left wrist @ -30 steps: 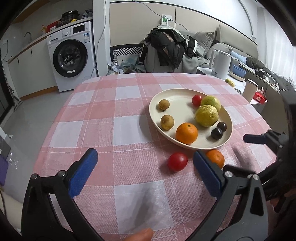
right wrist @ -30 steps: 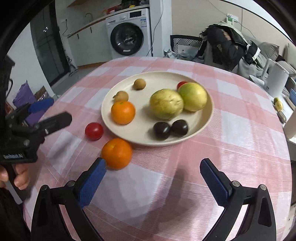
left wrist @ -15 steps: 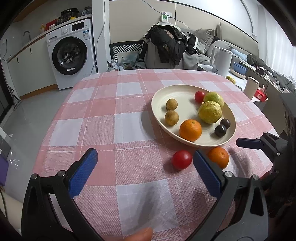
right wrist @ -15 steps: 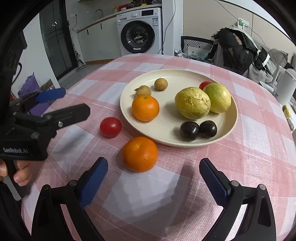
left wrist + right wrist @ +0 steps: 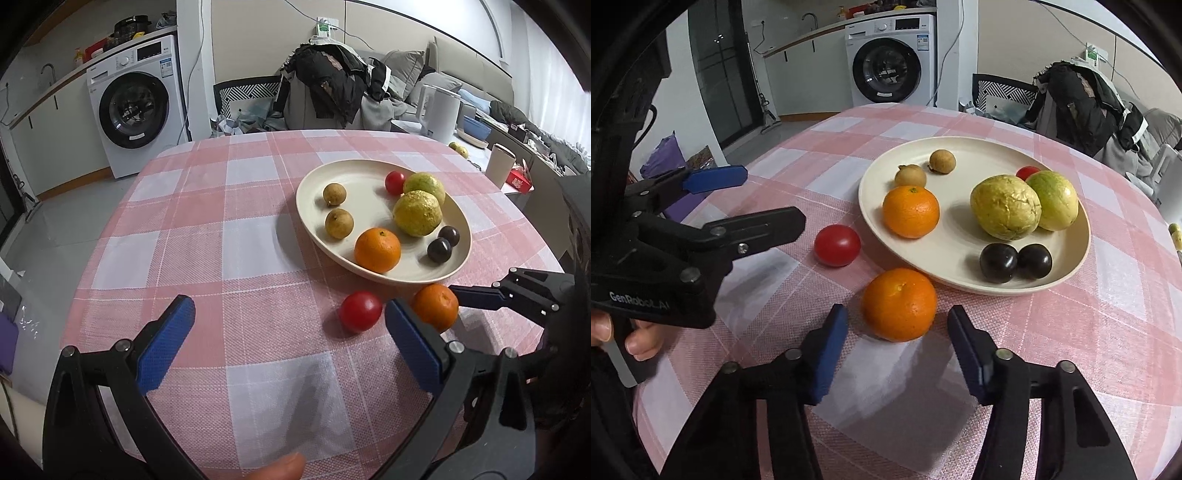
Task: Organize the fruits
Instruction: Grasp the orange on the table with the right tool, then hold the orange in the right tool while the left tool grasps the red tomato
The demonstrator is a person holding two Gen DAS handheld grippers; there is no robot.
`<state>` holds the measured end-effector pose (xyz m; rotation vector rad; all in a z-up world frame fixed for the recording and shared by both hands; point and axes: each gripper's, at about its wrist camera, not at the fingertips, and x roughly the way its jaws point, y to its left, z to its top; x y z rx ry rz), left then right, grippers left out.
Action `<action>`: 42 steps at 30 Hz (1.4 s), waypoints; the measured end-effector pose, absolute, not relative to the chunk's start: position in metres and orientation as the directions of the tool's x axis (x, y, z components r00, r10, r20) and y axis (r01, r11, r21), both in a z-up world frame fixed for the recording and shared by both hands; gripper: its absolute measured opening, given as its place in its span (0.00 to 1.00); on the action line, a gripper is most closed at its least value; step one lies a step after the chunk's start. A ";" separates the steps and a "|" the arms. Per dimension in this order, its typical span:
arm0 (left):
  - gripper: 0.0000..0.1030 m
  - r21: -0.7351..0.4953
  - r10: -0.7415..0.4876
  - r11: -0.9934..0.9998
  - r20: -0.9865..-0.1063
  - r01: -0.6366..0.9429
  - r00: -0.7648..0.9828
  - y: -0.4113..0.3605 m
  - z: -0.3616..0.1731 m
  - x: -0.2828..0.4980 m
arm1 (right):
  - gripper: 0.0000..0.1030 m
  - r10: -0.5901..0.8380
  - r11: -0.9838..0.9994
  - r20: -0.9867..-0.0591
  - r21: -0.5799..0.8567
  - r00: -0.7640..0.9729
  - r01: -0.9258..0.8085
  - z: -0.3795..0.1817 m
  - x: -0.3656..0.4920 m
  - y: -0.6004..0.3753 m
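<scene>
We list, left to right in the right wrist view. Left gripper (image 5: 753,199): jaws wide, nothing between them, hovering above the checked tabletop (image 5: 1108,332). Loose tomato (image 5: 837,245): on the cloth, just left of the plate (image 5: 960,284). Loose orange (image 5: 899,304): on the cloth, just beside the plate's near rim. Right gripper (image 5: 897,339): jaws have just been closing, now narrowed about the loose orange; we see a gap at each pad, no contact. On the plate we count: one orange (image 5: 911,211), two small brown fruits, two large yellow-green fruits, one tomato, two dark plums (image 5: 1015,263).
</scene>
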<state>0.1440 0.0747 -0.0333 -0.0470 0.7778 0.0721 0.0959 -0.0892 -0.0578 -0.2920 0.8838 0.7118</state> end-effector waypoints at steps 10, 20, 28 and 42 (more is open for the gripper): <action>1.00 0.002 0.052 0.997 -0.713 -0.072 0.700 0.071 -0.038 0.147 | 0.39 0.458 0.741 -0.783 0.073 0.422 -0.668 -0.056 0.099 -0.092; 1.00 0.025 0.052 0.998 -0.729 -0.050 0.682 0.064 -0.044 0.149 | 0.37 0.463 0.737 -0.759 0.042 0.457 -0.675 -0.034 0.091 -0.106; 0.94 0.050 0.037 0.999 -0.760 0.001 0.649 0.048 -0.057 0.156 | 0.37 0.490 0.776 -0.705 0.084 0.513 -0.625 -0.007 0.100 -0.133; 0.51 -0.027 -0.056 0.998 -0.778 0.056 0.626 0.042 -0.066 0.170 | 0.37 0.487 0.793 -0.709 0.114 0.511 -0.598 -0.011 0.112 -0.146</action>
